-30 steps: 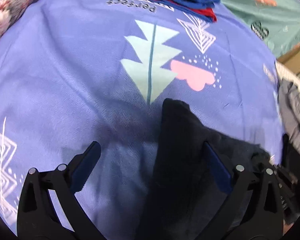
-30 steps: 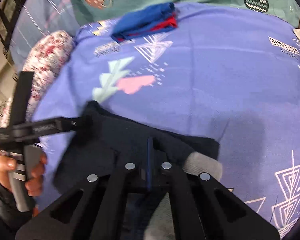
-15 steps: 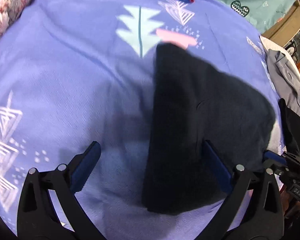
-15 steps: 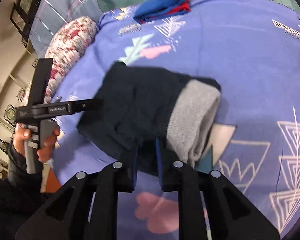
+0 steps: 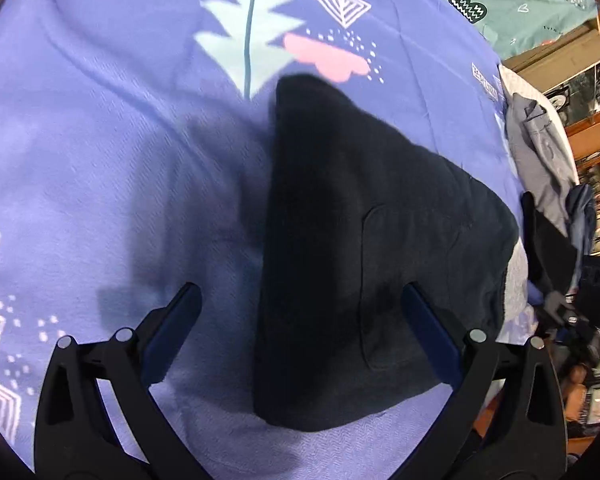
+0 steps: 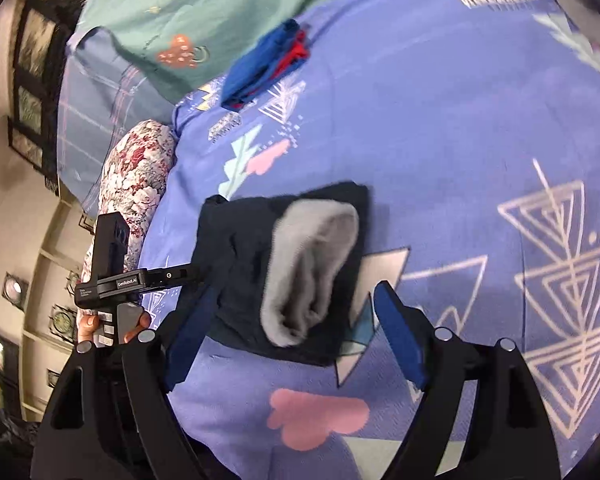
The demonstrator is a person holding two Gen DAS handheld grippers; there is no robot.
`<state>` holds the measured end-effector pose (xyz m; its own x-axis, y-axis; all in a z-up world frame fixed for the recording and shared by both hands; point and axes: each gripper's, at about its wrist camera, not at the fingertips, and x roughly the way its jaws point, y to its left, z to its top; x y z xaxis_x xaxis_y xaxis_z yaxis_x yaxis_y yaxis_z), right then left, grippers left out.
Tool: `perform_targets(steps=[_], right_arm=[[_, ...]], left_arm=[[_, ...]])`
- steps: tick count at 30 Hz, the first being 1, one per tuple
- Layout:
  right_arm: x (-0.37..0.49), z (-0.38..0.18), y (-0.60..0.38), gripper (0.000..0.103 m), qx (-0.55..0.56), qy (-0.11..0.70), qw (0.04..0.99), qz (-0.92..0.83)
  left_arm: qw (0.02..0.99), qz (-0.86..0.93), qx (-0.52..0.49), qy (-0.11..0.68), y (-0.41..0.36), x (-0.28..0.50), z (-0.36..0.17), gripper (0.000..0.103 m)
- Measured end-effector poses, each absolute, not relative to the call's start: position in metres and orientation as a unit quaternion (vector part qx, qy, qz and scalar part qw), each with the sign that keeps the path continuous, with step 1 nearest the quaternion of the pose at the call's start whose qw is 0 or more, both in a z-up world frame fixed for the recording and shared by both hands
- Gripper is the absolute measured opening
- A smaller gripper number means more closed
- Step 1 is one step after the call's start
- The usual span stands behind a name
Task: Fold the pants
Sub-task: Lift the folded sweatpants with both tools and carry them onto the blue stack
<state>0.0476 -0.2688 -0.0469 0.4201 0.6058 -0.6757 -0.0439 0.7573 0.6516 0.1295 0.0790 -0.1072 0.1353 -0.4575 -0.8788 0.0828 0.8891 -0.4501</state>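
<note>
Purple bedspread (image 5: pixel 100 140) covers the work surface, printed with trees and triangles. The right gripper (image 6: pixel 296 316) has just been opening; its fingers now stand wide, flanking the near edge of the pants (image 6: pixel 276 264) without pressing on them. The left gripper (image 5: pixel 300 312) is also spread wide and empty: its finger at 3 o'clock hangs over the dark cloth, its finger at 9 o'clock over bare bedspread.

The pants lie as a compact dark bundle at the centre of both views, grey lining showing at the waistband in the right wrist view. Folding appears complete or nearly so; what may remain is a final squaring or moving the bundle aside.

At 12 o'clock, well apart, lies a folded blue and red garment (image 6: pixel 268 64). At 3 o'clock in the left wrist view, unfolded grey clothes (image 5: pixel 540 152) wait.
</note>
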Motion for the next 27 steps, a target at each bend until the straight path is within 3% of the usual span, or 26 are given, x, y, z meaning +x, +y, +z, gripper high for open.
perform_targets(steps=[9,22,23,24,25,26,27], right_arm=[[0.076,-0.082,-0.267,0.084,0.361,0.533,0.728,0.237],[0.094,-0.092,-0.233,0.085,0.305,0.546,0.744,0.233],[0.094,-0.092,-0.228,0.077,0.298,0.547,0.747,0.235],[0.094,-0.091,-0.223,0.072,0.288,0.547,0.749,0.24],[0.095,-0.09,-0.221,0.055,0.285,0.545,0.749,0.246],[0.095,-0.089,-0.22,0.047,0.282,0.544,0.75,0.25],[0.095,-0.087,-0.22,0.045,0.277,0.543,0.752,0.252]], left_arm=[[0.725,-0.239,-0.153,0.627,0.07,0.136,-0.11,0.1],[0.737,-0.272,-0.13,0.605,0.043,0.147,-0.112,0.099],[0.748,-0.261,-0.116,0.599,0.039,0.145,-0.11,0.086],[0.76,-0.253,-0.094,0.591,0.033,0.142,-0.107,0.081],[0.767,-0.255,-0.081,0.583,0.029,0.138,-0.103,0.071],[0.772,-0.256,-0.079,0.576,0.027,0.136,-0.101,0.06],[0.778,-0.255,-0.079,0.569,0.027,0.135,-0.096,0.054]])
